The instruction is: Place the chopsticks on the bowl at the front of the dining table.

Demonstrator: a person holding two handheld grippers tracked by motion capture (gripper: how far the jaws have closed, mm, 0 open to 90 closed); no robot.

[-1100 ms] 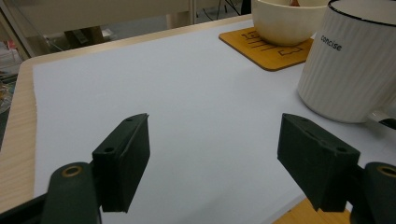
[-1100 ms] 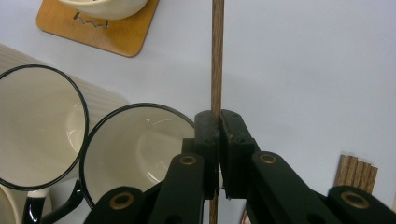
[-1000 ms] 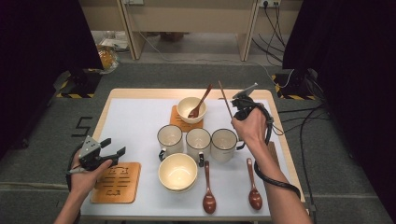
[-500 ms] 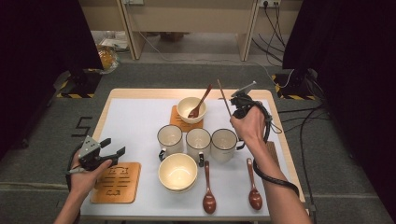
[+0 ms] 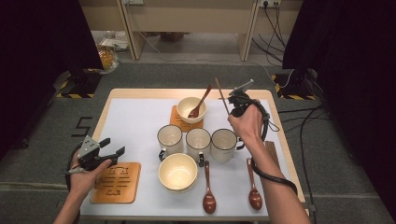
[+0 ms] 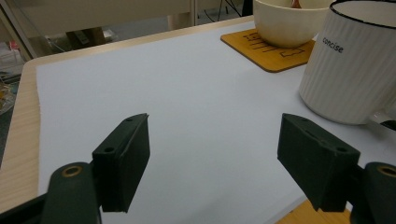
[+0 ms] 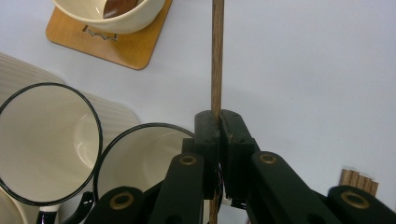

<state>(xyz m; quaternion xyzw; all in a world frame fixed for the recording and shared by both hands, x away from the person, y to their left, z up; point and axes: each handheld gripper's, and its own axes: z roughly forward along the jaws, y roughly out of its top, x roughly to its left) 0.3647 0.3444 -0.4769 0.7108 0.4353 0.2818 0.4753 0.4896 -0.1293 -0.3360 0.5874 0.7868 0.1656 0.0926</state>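
Left gripper (image 5: 109, 156): lower left of the high view, held in the person's left hand (image 5: 86, 175) just above the near slotted square wooden coaster (image 5: 116, 182); jaws spread wide apart, nothing between them. In the left gripper view its two black jaw pads (image 6: 123, 161) stand released over bare white mat (image 6: 187, 116).

Near row, high view: two dark brown wooden spoons (image 5: 208, 191) lie bowl-down at the lower centre and lower right; a cream ceramic bowl (image 5: 177, 171), empty, sits just left of them.

Middle row, high view: three white ribbed mugs with black rims (image 5: 198, 142) stand side by side at centre, just beyond the near bowl.

Right gripper (image 5: 238, 103): right of centre in the high view, in the person's right hand (image 5: 246, 123), above and just behind the rightmost mug (image 5: 224, 144).

Right gripper state: jaws clenched on a thin brown wooden chopstick (image 7: 217, 56); in the right gripper view the stick passes between the closed pads and runs straight up the frame.

Chopstick position: in the high view the stick (image 5: 221, 95) slants up and left from the gripper, lifted off the mat, its tip near the far bowl.

Spare sticks: a bundle of wooden sticks (image 7: 358, 179) shows at the lower right edge of the right gripper view.

Far row, high view: second cream bowl (image 5: 190, 108) on a wooden coaster (image 5: 177, 122), upper centre, with a brown wooden spoon (image 5: 200, 103) leaning in it.
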